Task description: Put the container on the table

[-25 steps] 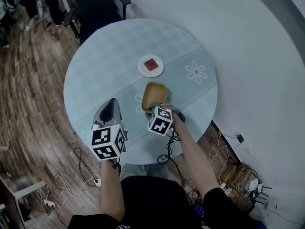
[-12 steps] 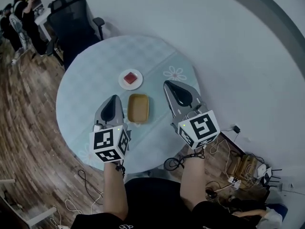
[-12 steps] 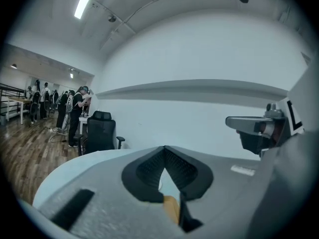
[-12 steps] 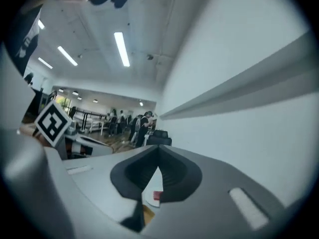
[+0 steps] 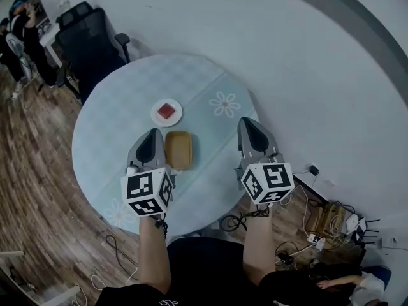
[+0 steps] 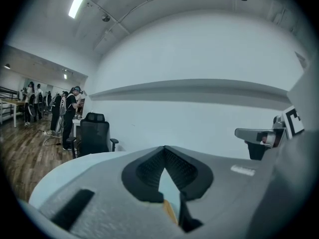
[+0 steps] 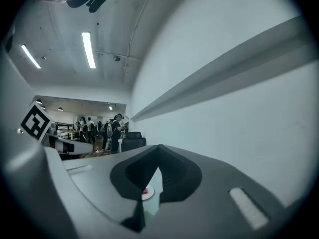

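The tan oblong container (image 5: pixel 178 150) lies flat on the round pale-blue table (image 5: pixel 121 101), just below a white plate (image 5: pixel 166 112) that bears a red block. My left gripper (image 5: pixel 152 134) hovers right beside the container's left edge, jaws shut and empty. To the right, over the table's rim, my right gripper (image 5: pixel 249 122) is shut and holds nothing, a clear gap away from the container. In the left gripper view, a tan sliver of the container (image 6: pixel 170 211) shows below the closed tips of the gripper (image 6: pixel 164 151). Under the tips of the gripper (image 7: pixel 159 151) in the right gripper view, the plate (image 7: pixel 146 193) peeks through.
A black office chair (image 5: pixel 89 43) stands at the table's far left side. People (image 5: pixel 18 18) are at desks beyond it. A curved white wall (image 5: pixel 306 75) runs close on the right. Cables and a power strip (image 5: pixel 325 222) lie on the wooden floor by the wall.
The right gripper let go of the container, drew back and swung right to the table's rim. The container now rests alone on the table. The left gripper barely moved.
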`<action>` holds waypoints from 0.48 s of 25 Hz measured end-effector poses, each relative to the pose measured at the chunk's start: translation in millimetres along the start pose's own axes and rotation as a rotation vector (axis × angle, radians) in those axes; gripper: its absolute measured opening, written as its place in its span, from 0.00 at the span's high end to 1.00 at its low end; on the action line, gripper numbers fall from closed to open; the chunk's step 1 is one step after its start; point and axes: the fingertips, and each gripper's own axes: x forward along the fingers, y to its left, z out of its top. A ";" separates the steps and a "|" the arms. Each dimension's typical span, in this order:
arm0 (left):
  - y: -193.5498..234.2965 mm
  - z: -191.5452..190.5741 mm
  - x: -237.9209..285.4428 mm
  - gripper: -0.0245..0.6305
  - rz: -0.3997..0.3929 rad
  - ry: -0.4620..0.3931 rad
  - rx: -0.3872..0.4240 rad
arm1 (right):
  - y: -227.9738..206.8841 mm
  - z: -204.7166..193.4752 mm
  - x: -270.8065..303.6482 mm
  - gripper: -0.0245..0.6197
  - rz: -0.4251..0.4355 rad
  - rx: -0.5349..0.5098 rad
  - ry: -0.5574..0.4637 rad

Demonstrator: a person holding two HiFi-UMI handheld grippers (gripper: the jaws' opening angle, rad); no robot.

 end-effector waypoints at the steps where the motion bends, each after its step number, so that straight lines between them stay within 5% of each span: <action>1: -1.5 1.0 0.6 0.96 -0.001 -0.002 0.001 | -0.6 1.6 -0.3 0.95 0.004 0.003 -0.004; 12: 3.7 8.5 -3.0 0.96 0.013 -0.014 -0.009 | 10.5 5.8 8.0 0.95 0.046 -0.015 -0.004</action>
